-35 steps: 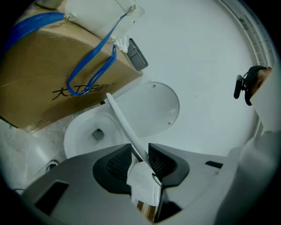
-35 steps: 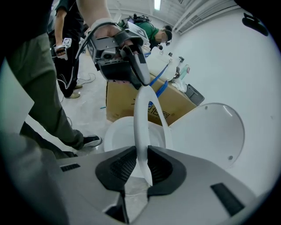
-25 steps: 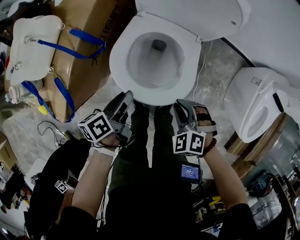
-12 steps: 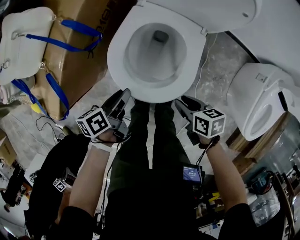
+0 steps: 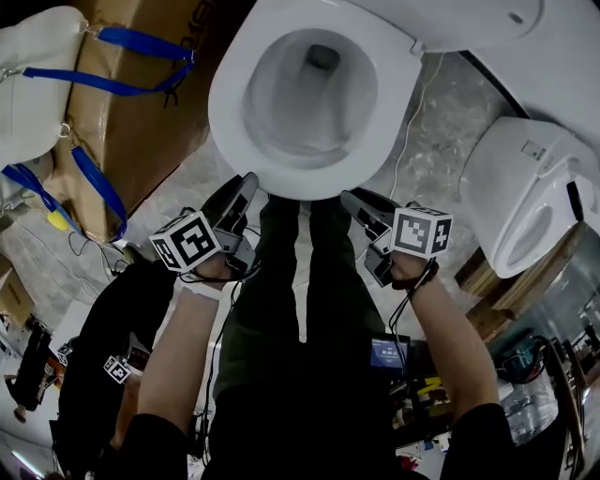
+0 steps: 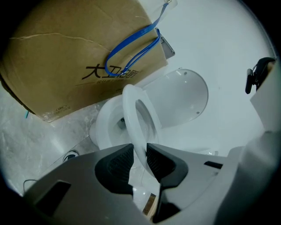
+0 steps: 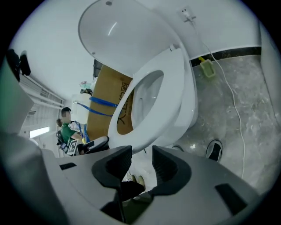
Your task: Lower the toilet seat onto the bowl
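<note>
The white toilet seat (image 5: 232, 112) lies low over the bowl (image 5: 309, 94), with the lid (image 5: 450, 19) raised behind it. My left gripper (image 5: 242, 187) is at the seat's front left rim. In the left gripper view the seat (image 6: 131, 105) runs edge-on into the narrow gap of the left gripper (image 6: 139, 160), whose pads close on it. My right gripper (image 5: 356, 202) is at the front right. Its jaws are opening. In the right gripper view the seat's rim (image 7: 171, 83) hangs just beyond the tips of the right gripper (image 7: 141, 165), with nothing between them.
A cardboard box (image 5: 122, 103) bound with blue straps stands left of the toilet, with a white bag (image 5: 28, 84) on it. Another white toilet unit (image 5: 525, 197) sits on wood at the right. A thin cable (image 5: 408, 122) crosses the marble floor. The person's dark trousers (image 5: 300, 309) are below.
The right gripper has rolled so its marker cube faces right, risen toward the seat's front rim, and spread its jaws. The left gripper stays at the rim. The toilet sits higher in view.
</note>
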